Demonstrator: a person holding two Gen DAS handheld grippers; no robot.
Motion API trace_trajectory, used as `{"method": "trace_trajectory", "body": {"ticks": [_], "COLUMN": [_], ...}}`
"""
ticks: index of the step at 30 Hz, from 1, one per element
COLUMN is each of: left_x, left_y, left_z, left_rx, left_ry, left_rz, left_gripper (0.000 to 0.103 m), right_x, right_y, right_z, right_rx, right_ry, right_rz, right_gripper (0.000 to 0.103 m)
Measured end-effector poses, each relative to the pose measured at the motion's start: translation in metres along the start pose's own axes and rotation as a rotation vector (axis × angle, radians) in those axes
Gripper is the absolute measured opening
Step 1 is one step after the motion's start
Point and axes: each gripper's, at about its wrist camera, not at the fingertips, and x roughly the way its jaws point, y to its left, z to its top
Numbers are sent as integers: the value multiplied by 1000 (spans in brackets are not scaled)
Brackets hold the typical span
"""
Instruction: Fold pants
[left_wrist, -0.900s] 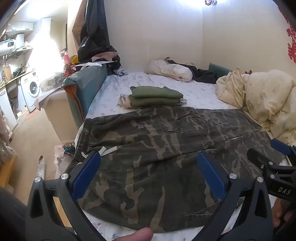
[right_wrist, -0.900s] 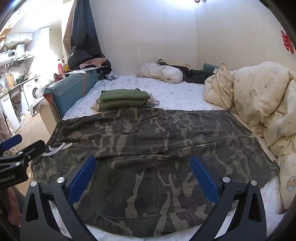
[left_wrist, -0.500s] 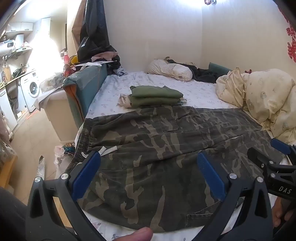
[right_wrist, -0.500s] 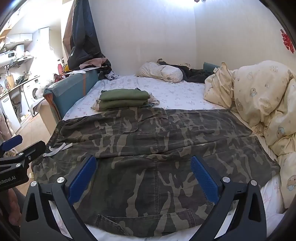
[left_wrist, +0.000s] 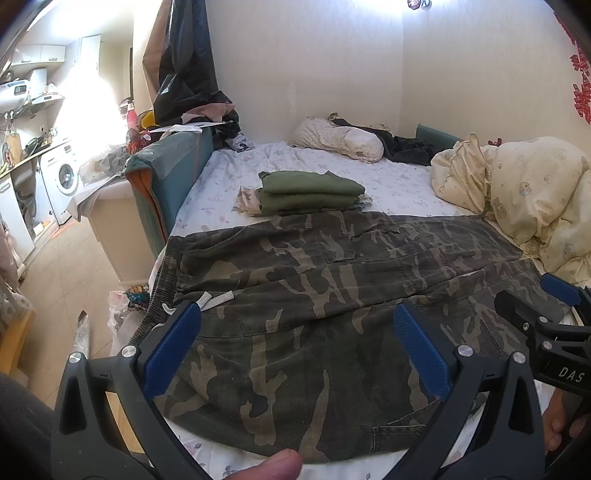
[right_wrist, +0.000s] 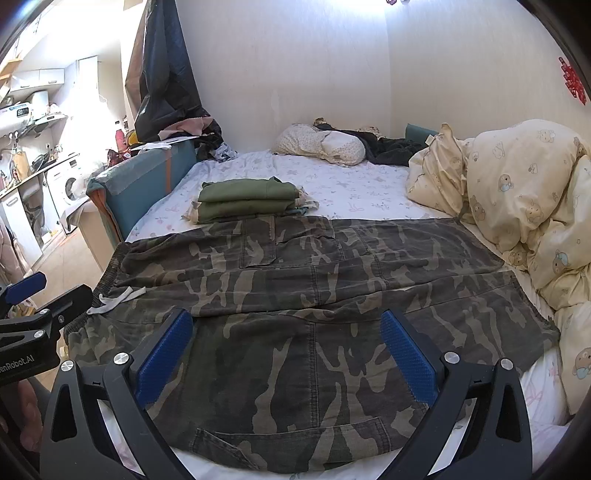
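Observation:
Camouflage pants (left_wrist: 332, 295) (right_wrist: 314, 295) lie spread flat across the near end of the bed, waistband with a white drawstring (left_wrist: 214, 299) (right_wrist: 114, 299) at the left, leg ends at the right. My left gripper (left_wrist: 295, 332) hovers open above the waist half, nothing between its blue pads. My right gripper (right_wrist: 288, 339) hovers open above the leg half, also holding nothing. Each gripper shows at the edge of the other's view: the right gripper (left_wrist: 554, 325), the left gripper (right_wrist: 33, 314).
A stack of folded green clothes (left_wrist: 310, 194) (right_wrist: 247, 199) sits just beyond the pants. A cream duvet (left_wrist: 524, 195) (right_wrist: 517, 206) is piled at the right, pillows (right_wrist: 321, 142) at the far wall. A teal bed side panel (left_wrist: 170, 177) and floor clutter lie left.

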Motion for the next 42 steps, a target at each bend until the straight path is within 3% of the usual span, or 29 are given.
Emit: {"method": "trace_trajectory", "body": {"ticks": [42], "left_x": [1], "left_y": [0], "left_z": [1], "left_rx": [3], "left_ry": [-5], "left_rz": [8], "left_gripper": [103], "right_x": [-3], "right_y": [-2], "right_z": [3], "right_rx": [11], "right_ry": [-6], "right_rz": [-3], "right_gripper": [103]}}
